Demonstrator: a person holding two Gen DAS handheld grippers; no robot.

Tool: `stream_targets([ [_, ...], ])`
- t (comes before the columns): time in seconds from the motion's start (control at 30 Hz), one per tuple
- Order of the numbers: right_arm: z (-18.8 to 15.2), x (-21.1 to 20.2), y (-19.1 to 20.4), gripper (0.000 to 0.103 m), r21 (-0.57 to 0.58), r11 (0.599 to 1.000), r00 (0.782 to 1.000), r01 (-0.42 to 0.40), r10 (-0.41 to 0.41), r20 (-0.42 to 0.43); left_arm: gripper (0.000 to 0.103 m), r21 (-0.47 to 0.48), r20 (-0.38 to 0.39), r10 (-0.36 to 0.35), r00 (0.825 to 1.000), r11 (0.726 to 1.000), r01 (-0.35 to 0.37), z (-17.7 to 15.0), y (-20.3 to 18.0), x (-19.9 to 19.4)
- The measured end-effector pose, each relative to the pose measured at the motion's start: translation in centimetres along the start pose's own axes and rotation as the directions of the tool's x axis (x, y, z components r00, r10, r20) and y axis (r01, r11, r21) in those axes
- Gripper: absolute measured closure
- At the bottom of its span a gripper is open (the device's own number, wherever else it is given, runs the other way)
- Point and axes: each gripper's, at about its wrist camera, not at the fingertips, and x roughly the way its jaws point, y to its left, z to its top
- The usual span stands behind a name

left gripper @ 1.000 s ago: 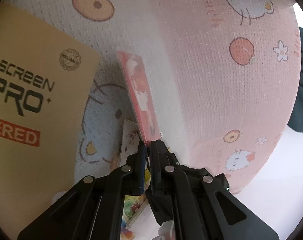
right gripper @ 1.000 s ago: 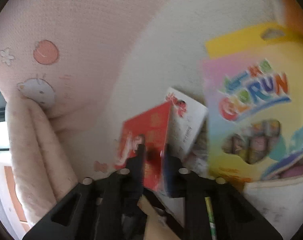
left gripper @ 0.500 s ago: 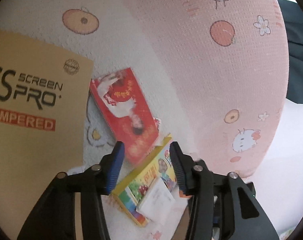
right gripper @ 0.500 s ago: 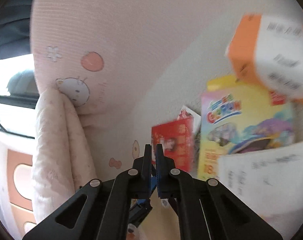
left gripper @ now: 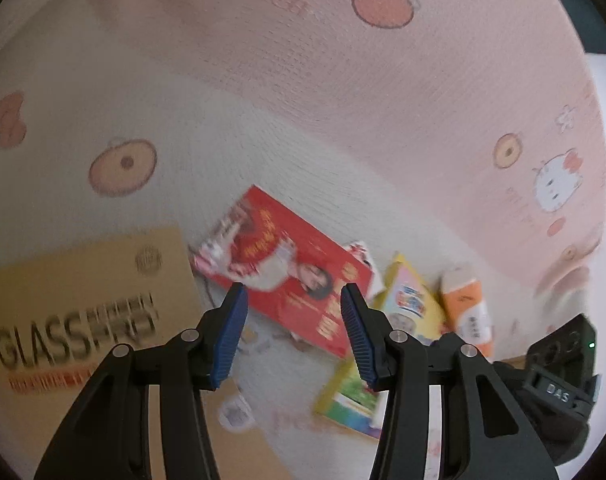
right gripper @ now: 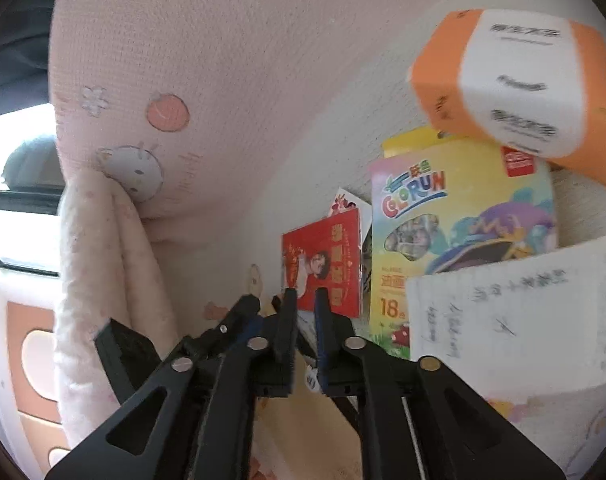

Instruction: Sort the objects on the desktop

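Seen from the left wrist, the tan box [left gripper: 75, 308] printed "GLASS" lies at the far left on a pale cloth [left gripper: 223, 128] with orange fruit prints. Just to its right lies the red card [left gripper: 287, 276], flat on the cloth and picture side up, its near edge showing between the two blue pads of the left gripper [left gripper: 293, 300]. That gripper's jaws stand wide apart with nothing between them, and they hover above the card without touching it. A small white card [left gripper: 359, 250] pokes out from under the red card's far corner. Further right come the yellow crayon pack [left gripper: 413, 304], then the orange and white box [left gripper: 469, 312], both lying on the cloth. A green and yellow booklet [left gripper: 349, 400] lies near the right pad. A pink cushion [left gripper: 423, 92] with cat faces rises behind everything.

From the right wrist, a folded pink blanket [right gripper: 99, 272] hangs at the left. The right gripper [right gripper: 305, 296] has its jaws nearly together, a thin gap between them, gripping nothing. Just beyond its tips is the red card, then the crayon pack, with a handwritten sheet of paper [right gripper: 515, 316] over its lower part and the orange and white box above it.
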Motion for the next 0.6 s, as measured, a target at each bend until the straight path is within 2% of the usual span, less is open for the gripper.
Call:
stream_targets([
  [0.03,0.1,0.6,0.4,0.074,-0.004,1.0,1.0,0.008,-0.008,-0.002,0.051,-0.001,-0.012,0.004,1.0,1.0,-0.004,0.8,0.0,0.6],
  [0.07,0.3,1.2,0.6,0.065,-0.001,1.0,1.0,0.014,-0.014,-0.005,0.051,-0.003,-0.025,0.008,1.0,1.0,-0.008,1.5,0.0,1.3],
  [0.1,0.5,1.8,0.7,0.049,0.002,1.0,1.0,0.019,-0.018,-0.007,0.051,-0.003,-0.037,0.015,0.999,1.0,-0.016,2.2,0.0,1.9],
  [0.13,0.8,2.3,0.6,0.045,0.015,1.0,1.0,0.018,-0.018,-0.011,0.051,0.0,-0.047,0.035,0.998,0.999,-0.035,2.5,0.5,2.3],
  [0.23,1.5,3.8,0.4,0.045,0.045,0.999,0.999,0.019,-0.017,-0.029,0.051,0.007,-0.075,0.062,0.995,0.998,-0.062,3.6,1.9,3.7],
  [0.33,2.3,5.5,0.1,0.045,0.066,0.997,0.998,0.031,-0.028,-0.054,0.051,0.003,-0.137,0.014,0.99,1.0,-0.014,4.3,3.0,5.3],
  [0.4,2.6,6.1,0.0,0.045,0.065,0.996,0.996,0.054,-0.05,-0.069,0.05,0.038,-0.149,0.017,0.989,0.999,-0.012,4.5,2.9,5.6],
  [0.6,2.8,7.7,1.8,0.047,-0.033,0.973,0.97,0.227,-0.228,-0.079,0.05,0.092,-0.146,0.023,0.989,0.996,-0.01,5.2,2.4,5.9],
])
